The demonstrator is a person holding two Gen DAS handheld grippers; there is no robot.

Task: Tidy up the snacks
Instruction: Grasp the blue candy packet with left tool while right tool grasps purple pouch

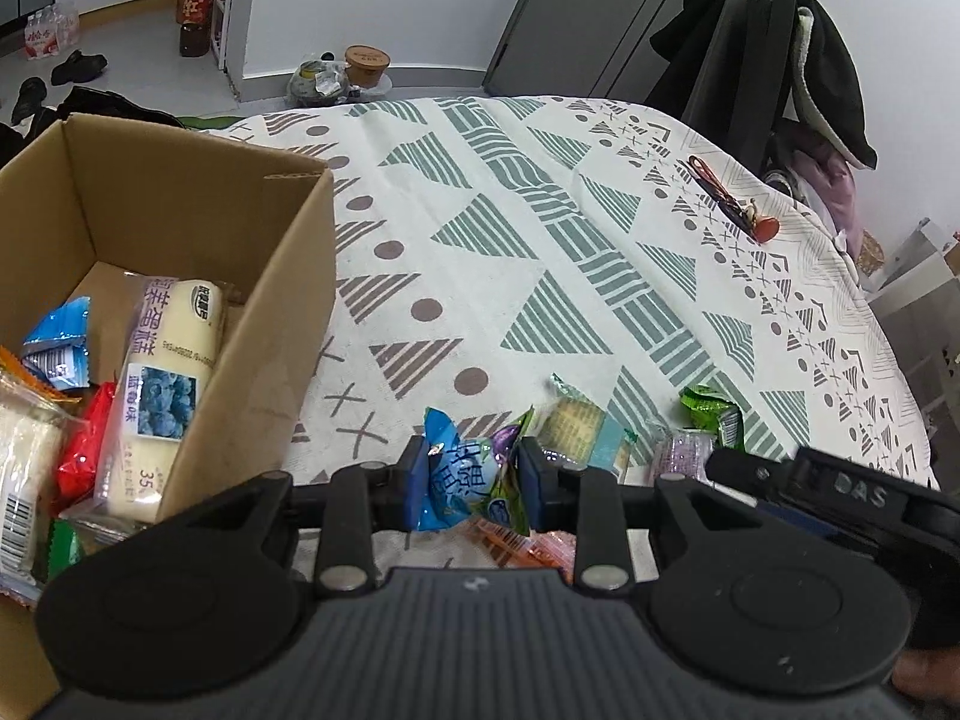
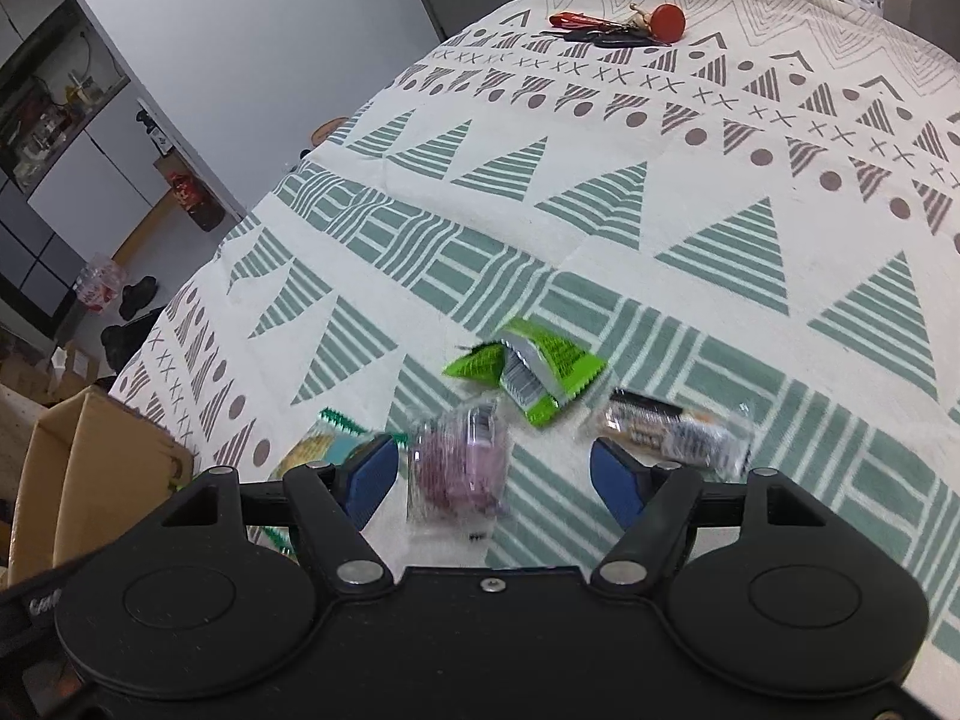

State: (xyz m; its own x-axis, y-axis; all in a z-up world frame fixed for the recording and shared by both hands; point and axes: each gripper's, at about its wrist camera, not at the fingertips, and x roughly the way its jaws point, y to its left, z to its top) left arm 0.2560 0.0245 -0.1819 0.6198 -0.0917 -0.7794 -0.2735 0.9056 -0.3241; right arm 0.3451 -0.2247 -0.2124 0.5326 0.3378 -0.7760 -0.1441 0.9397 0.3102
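Our left gripper (image 1: pixel 474 477) pinches a crinkled blue-and-green snack packet (image 1: pixel 474 474) beside the brown cardboard box (image 1: pixel 288 276); our right gripper (image 2: pixel 495 477) gapes around a clear-wrapped purple snack (image 2: pixel 459 462).

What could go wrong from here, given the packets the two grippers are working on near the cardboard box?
1. The left gripper pinches the blue packet and a green-purple one together; one might slip out before reaching the cardboard box.
2. The right gripper stands open around the purple packet, with the green packet close beyond; closing may nudge it.
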